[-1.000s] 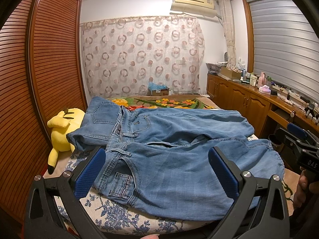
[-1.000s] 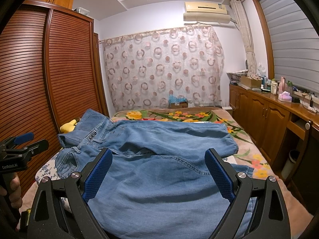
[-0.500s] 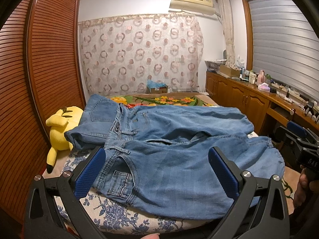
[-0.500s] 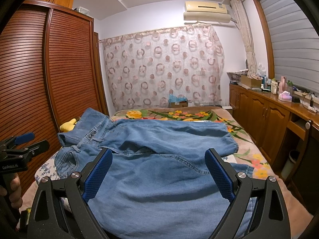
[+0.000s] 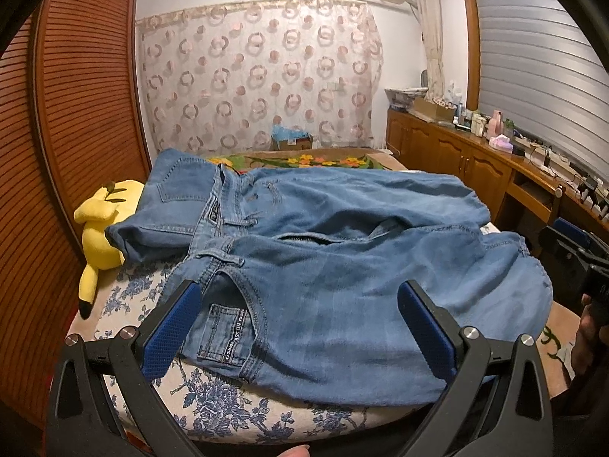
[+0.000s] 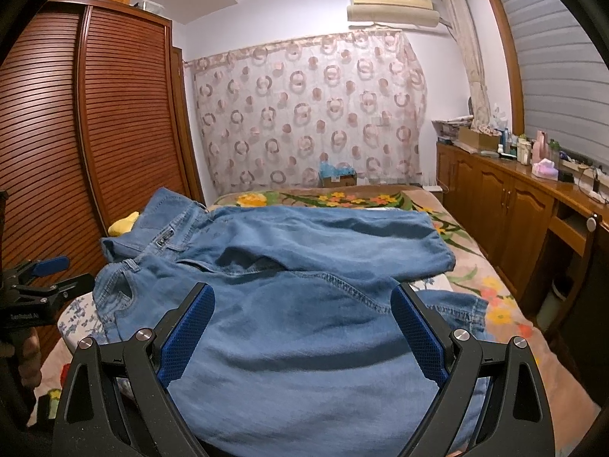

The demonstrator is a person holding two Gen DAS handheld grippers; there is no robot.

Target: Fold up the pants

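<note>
Both fingers (image 5: 173, 327) above jeans (image 5: 323, 266)

Jeans (image 5: 323, 266) lie across the bed (image 5: 213, 407), plush toy (image 5: 102, 224) at their left.

Two black, blue-padded handheld grippers are held level, side by side, jaws spread wide and gripping nothing: the left gripper (image 5: 298, 327) and the right gripper (image 6: 302, 333), each clasped from below by a hand (image 5: 588, 337).
</note>
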